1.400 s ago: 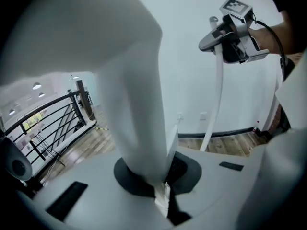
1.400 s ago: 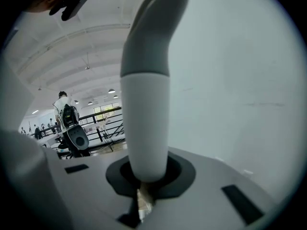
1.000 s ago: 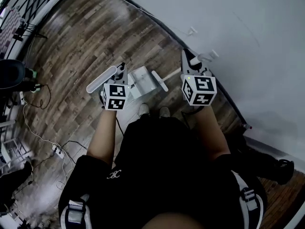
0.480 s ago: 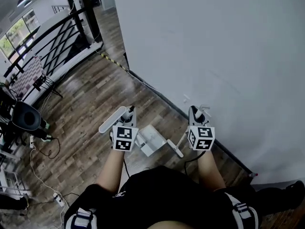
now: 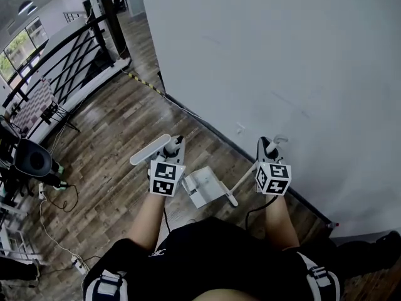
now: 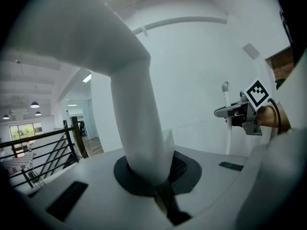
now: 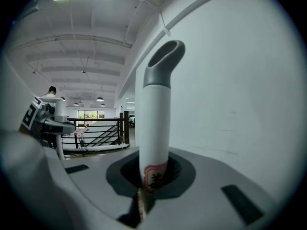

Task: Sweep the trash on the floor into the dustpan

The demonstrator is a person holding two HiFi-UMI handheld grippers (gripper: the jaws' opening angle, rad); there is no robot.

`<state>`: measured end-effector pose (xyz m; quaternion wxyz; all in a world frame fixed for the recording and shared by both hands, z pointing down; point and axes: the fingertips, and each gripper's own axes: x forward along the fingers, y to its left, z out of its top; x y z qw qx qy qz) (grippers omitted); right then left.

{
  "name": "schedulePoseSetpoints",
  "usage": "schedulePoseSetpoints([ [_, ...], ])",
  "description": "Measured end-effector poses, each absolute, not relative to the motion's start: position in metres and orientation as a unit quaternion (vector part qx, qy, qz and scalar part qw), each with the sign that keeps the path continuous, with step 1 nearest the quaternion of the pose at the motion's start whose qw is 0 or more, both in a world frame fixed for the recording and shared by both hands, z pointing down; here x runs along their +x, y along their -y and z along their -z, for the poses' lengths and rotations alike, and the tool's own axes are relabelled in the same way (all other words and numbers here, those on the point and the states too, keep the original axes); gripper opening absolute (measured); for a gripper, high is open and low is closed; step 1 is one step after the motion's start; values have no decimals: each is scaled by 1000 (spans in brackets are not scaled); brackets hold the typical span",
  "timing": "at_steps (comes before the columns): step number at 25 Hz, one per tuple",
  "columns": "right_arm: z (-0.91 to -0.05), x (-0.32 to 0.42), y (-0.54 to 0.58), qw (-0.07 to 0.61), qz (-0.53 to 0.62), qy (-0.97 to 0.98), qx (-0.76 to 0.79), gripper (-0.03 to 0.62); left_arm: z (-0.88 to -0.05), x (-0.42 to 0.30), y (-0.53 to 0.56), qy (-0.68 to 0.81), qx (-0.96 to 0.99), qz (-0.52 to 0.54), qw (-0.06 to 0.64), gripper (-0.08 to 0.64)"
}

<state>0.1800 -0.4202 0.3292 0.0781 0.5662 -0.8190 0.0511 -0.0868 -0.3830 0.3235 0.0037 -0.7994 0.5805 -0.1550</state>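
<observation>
My left gripper (image 5: 173, 148) is shut on the thick white dustpan handle (image 5: 149, 150), which fills the left gripper view (image 6: 136, 123) and bends up to the left. The white dustpan (image 5: 203, 187) sits low over the wooden floor between my hands. My right gripper (image 5: 267, 148) is shut on the white broom handle (image 7: 154, 128), upright with a grey slanted cap (image 7: 165, 61). The broom's thin shaft (image 5: 244, 179) runs down to a white head (image 5: 224, 193) beside the dustpan. No trash shows in any view.
A white wall (image 5: 282, 55) with a dark baseboard runs close on the right. A black railing (image 5: 75, 61) lies far left, with cables (image 5: 56, 196) and a black chair (image 5: 31, 162) on the wooden floor (image 5: 119, 124).
The head view has swung up from the floor to take in the wall and railing. Both grippers keep their hold, and the dustpan and broom head stay between the hands.
</observation>
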Motion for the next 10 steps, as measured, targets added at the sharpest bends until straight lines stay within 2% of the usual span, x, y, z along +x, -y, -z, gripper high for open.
schedulePoseSetpoints([
  [4, -327, 186, 421, 79, -52, 814, 574, 23, -330, -84, 388, -573, -805, 150, -20, -3],
  [10, -335, 195, 419, 95, -45, 810, 577, 23, -341, -76, 393, -568, -807, 160, -21, -3],
])
